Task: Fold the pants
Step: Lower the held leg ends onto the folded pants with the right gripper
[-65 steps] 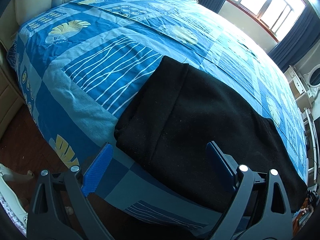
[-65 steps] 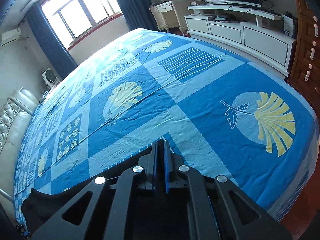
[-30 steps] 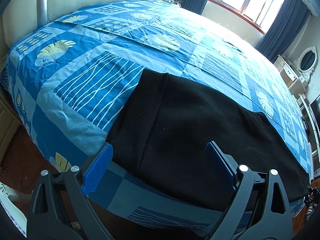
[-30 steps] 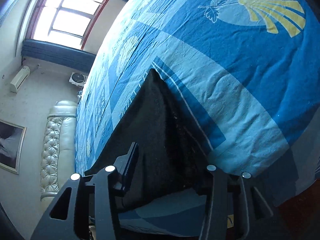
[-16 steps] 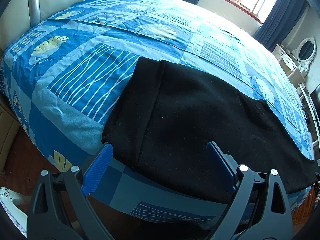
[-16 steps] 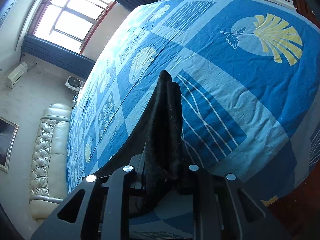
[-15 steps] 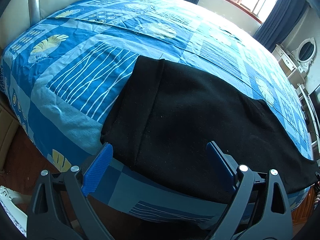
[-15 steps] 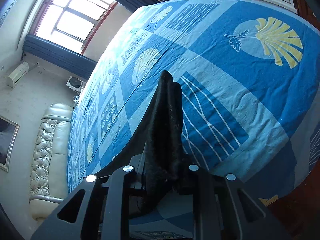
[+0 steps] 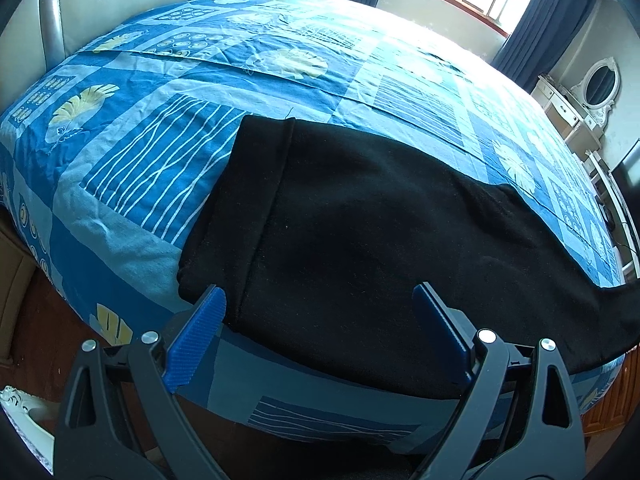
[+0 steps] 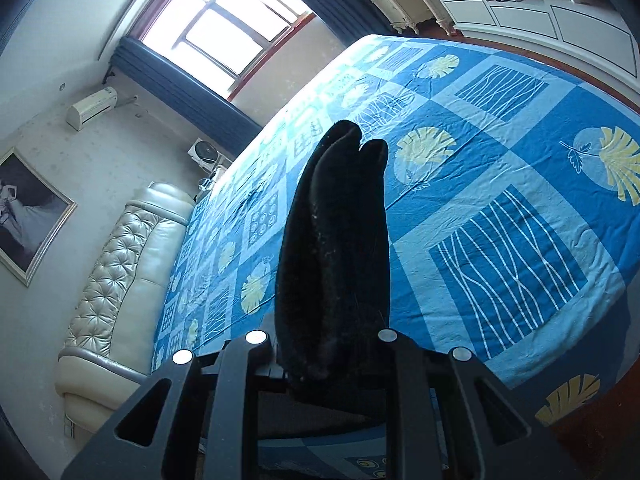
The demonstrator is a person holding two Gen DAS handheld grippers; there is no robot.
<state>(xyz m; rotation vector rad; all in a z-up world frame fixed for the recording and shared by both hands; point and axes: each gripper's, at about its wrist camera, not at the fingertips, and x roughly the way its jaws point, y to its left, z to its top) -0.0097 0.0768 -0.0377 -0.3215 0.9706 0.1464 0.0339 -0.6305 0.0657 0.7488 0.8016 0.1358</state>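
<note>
Black pants (image 9: 360,220) lie flat along the near edge of the bed (image 9: 160,160), waistband end to the left. My left gripper (image 9: 316,292) hovers open just above the waistband corner, its blue pads on either side of the cloth, not touching it. At the far right of the left wrist view the leg end lifts off the bed. In the right wrist view my right gripper (image 10: 332,356) is shut on the bunched leg end of the pants (image 10: 336,240), which stands up between the jaws above the bedspread (image 10: 508,260).
A cream padded headboard (image 10: 120,280) closes the bed's left end. A window with dark curtains (image 10: 224,36) is beyond the bed. A white cabinet (image 10: 540,12) and a dresser with a mirror (image 9: 592,92) stand at the right. Wooden floor (image 9: 24,320) lies below the bed edge.
My right gripper has closed on the leg end and risen with it, so the cloth now hangs off the bed. The left gripper has stayed open over the waistband.
</note>
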